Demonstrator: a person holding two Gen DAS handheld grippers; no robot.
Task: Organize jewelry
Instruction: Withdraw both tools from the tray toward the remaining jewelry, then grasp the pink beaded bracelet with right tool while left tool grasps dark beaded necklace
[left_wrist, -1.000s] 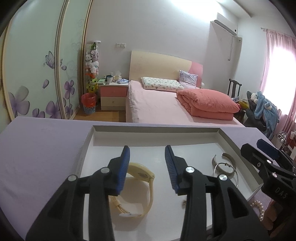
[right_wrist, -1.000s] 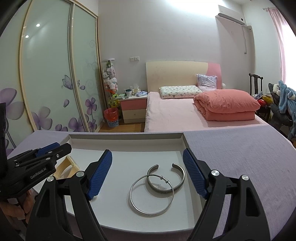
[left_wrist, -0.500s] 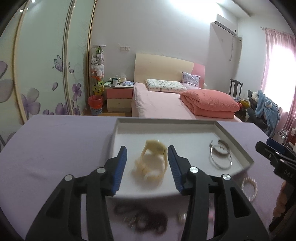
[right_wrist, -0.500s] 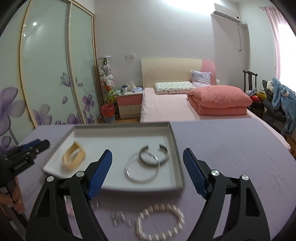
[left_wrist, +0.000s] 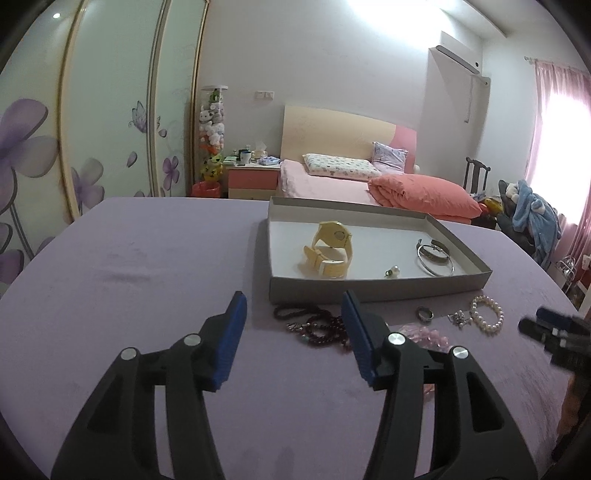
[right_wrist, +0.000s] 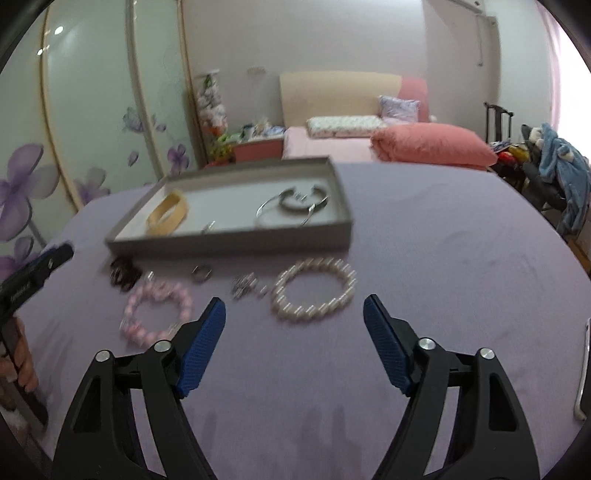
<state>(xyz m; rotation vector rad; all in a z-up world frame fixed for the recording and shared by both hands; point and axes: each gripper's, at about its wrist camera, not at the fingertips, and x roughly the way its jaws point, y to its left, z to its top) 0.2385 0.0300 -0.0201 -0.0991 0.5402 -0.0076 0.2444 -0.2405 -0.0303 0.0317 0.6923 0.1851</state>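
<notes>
A grey tray (left_wrist: 376, 291) (right_wrist: 229, 242) on the purple table holds a yellow watch (left_wrist: 330, 254) (right_wrist: 168, 214), silver bangles (left_wrist: 435, 256) (right_wrist: 291, 206) and a small pearl earring (left_wrist: 392, 272). In front of the tray lie a dark bead necklace (left_wrist: 317, 326) (right_wrist: 125, 274), a ring (left_wrist: 424, 314) (right_wrist: 201, 274), a pink bead bracelet (right_wrist: 157, 314), small silver pieces (right_wrist: 245, 286) and a pearl bracelet (left_wrist: 487, 314) (right_wrist: 314, 290). My left gripper (left_wrist: 291, 336) is open and empty, short of the dark beads. My right gripper (right_wrist: 293, 343) is open and empty, just short of the pearl bracelet.
The purple table (left_wrist: 129, 280) stretches left of the tray. Behind it are a pink bed (left_wrist: 332, 181), a nightstand (left_wrist: 253, 179) and wardrobe doors (left_wrist: 110, 110). A chair with clothes (left_wrist: 532, 218) stands at the right.
Both grippers have pulled back from over the tray toward me. The loose jewelry in front of the tray has come into view. Both stay open.
</notes>
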